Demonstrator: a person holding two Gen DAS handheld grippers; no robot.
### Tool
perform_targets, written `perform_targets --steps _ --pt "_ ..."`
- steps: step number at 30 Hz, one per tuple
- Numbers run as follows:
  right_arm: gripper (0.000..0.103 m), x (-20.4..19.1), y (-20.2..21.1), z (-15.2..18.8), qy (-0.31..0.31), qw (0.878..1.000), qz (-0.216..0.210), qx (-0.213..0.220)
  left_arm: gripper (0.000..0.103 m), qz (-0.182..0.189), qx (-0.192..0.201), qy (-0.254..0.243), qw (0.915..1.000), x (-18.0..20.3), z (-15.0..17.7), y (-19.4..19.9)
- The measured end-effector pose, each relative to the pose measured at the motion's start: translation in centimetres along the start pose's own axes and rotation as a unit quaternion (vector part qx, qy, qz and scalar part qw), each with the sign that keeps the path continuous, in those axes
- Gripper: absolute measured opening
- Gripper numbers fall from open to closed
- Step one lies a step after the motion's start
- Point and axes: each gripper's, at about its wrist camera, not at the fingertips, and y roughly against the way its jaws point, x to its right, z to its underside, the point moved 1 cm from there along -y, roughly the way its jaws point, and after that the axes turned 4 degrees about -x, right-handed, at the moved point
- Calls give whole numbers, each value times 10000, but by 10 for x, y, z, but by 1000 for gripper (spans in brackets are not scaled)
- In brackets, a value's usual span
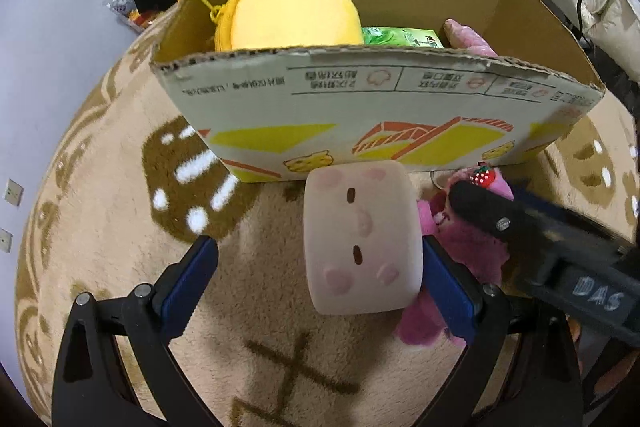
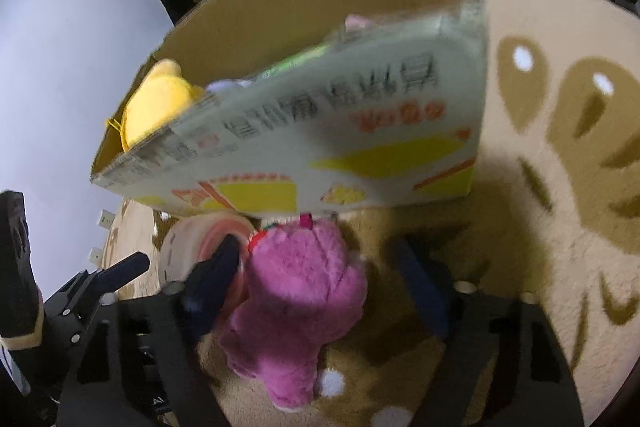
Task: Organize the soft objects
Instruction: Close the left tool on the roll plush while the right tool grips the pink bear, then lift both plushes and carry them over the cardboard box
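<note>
Nearest the cameras, both tools are low over the rug [image 1: 100, 267], at the near wall of the box [image 1: 360, 107]. The left hand-held gripper [image 1: 320, 267] stands wide open around the pale cube plush [image 1: 362, 239]; its right finger looks to touch the cube's side, the left is well clear, so nothing is gripped. The right hand-held gripper [image 2: 324, 275] is partly open astride the pink plush [image 2: 300, 299]: its left finger is at the toy's side, the right one apart, and the view is too blurred to show any squeeze. The two toys lie side by side on the rug, just before the box. I judge the step to be the pick-up of both; next each pair of jaws must close on its toy, lift it above the near wall and carry it inside. Count: two plush toys outside; in the box one yellow plush [image 1: 288, 11], one green packet [image 1: 400, 37] and one pink item [image 1: 468, 35] at the right end.
</note>
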Motion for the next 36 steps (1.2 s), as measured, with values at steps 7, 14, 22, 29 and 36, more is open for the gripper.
perform_targets --steps 7,14,22,29,36 --pt "52 -9 2 2 209 9998 -7 40 79 320 -200 196 9991 -4 1 -12" --pt "50 -16 11 1 366 9987 250 256 50 634 -291 180 9974 3 7 -11" --pt "50 -10 38 5 328 9965 478 602 44 428 -140 202 9988 2 21 3" --pt "49 -17 79 9 505 9903 571 1159 44 216 154 352 9990 -2 34 32" --pt "49 -39 118 15 812 9790 705 1730 43 5 581 407 9975 -3 43 72"
